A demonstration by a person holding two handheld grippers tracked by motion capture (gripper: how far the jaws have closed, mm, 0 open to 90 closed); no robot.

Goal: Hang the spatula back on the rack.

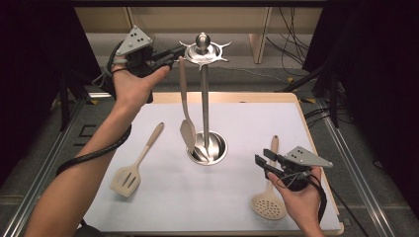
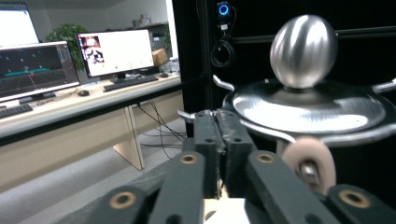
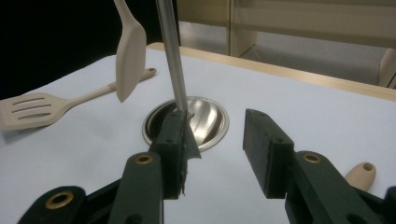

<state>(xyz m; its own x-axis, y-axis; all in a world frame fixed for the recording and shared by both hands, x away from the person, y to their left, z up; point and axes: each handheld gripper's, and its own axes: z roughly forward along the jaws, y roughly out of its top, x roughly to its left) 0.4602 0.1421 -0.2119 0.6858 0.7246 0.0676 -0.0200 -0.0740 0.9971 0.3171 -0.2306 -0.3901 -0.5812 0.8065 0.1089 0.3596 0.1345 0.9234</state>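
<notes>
Rack (image 1: 204, 98) of polished metal stands upright on the table (image 1: 163, 197), near its middle, as the landmark for all else; its post rises from a round dish base (image 1: 217, 148) to a hooked disc (image 2: 308, 109) topped by a ball knob (image 2: 303, 50); table, covered in pale sheet with a wooden edge, carries every loose item. Spoon (image 1: 186, 106), beige, hangs from a hook on the rack's left side, bowl down beside the post and just above the base; its looped handle end (image 2: 309, 161) sits under the disc. Slotted turner (image 1: 134, 163) lies flat left of the rack, well apart, handle pointing toward the rack. Skimmer (image 1: 270, 195) lies flat right of the rack, perforated head nearest the person, handle end (image 3: 360, 175) pointing away. Left gripper (image 1: 170, 53), held at the height of the disc just left of it, near the spoon's top; its jaws stand nearly together, parted by a thin slit, with nothing pressed between the pads. Right gripper (image 1: 262, 160), low over the table right of the rack and above the skimmer's handle; jaws spread wide, nothing between them, aimed at the base.
</notes>
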